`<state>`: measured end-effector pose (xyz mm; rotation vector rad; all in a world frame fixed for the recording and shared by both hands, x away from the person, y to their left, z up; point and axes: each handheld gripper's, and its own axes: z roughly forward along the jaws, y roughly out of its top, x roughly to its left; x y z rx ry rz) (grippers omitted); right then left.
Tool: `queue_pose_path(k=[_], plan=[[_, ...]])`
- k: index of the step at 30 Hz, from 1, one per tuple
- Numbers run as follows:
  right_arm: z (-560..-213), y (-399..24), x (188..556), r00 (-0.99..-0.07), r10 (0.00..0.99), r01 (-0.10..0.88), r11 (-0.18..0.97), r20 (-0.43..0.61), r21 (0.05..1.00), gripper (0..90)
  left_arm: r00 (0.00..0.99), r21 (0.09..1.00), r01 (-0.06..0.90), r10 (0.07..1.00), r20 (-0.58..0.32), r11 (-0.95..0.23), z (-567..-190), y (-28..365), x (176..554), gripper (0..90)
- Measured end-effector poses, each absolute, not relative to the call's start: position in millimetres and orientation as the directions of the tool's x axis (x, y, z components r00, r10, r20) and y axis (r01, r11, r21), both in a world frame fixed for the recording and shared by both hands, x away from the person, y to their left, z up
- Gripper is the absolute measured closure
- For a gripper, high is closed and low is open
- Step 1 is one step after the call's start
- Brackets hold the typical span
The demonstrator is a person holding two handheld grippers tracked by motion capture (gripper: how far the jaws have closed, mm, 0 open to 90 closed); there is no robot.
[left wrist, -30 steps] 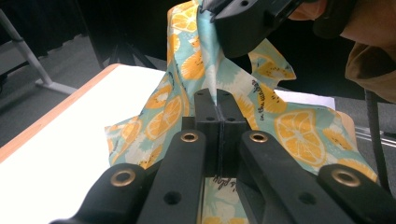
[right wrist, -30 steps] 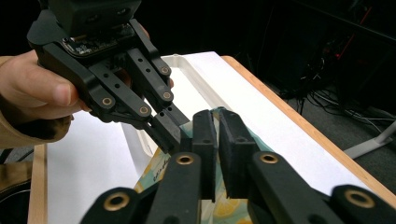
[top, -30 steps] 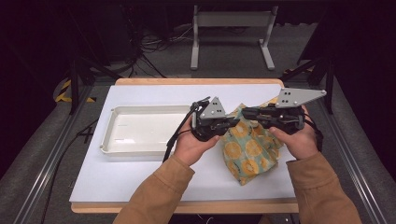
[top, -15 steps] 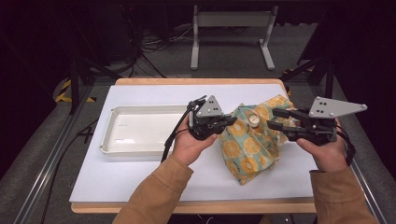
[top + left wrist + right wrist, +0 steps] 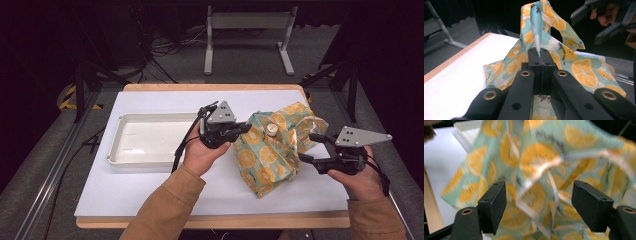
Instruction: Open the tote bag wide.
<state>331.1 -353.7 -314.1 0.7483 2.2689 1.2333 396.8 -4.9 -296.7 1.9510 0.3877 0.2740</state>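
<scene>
- High view: a white board (image 5: pixel 150 200) covers the table; a person's two forearms in tan sleeves (image 5: pixel 165 205) enter from the bottom edge.
- Bag (image 5: pixel 270 150): a cloth bag printed with orange slices on pale teal lies crumpled on the right half of the board, between the two hands.
- Cap (image 5: pixel 271 129): a small round white cap with a tan neck shows among the upper folds of the bag; what it belongs to cannot be told.
- Left gripper (image 5: pixel 239 131): held at the bag's left edge, with its jaws together and clamped on a fold of the cloth.
- Left gripper view: the closed jaws pinch a ridge of the bag (image 5: pixel 541 37), which rises upright above them; the rest of the cloth spreads over the board beyond.
- Right gripper (image 5: pixel 311 147): held at the bag's right edge, near the right side of the board; its jaws have just been opening and stand wide apart.
- Right gripper view: the two pads are well apart, and the blurred bag (image 5: pixel 536 165) hangs just beyond them; no pad presses on it.
- Tray (image 5: pixel 117 150): a shallow white tray lies on the left half of the board, just left of the left hand (image 5: pixel 202 152) and apart from the bag.
</scene>
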Motion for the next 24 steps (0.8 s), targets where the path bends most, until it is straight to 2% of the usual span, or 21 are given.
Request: queue_pose_path(k=[7, 24], plan=[[-347.0, -361.8, 334.5, -0.739, 0.663, 0.302, 0.483, -0.118, 0.822, 24.4, 0.919, 0.918, 0.148, 0.393, 0.009, -0.367, -296.7, -3.4, 396.7, 89.9], [-379.4, -345.8, 346.9, -0.717, 0.661, 0.294, 0.574, -0.221, 0.764, 21.6, 0.924, 0.917, 0.143, 0.381, 0.011, -0.372, -297.1, -5.1, 395.0, 89.8]])
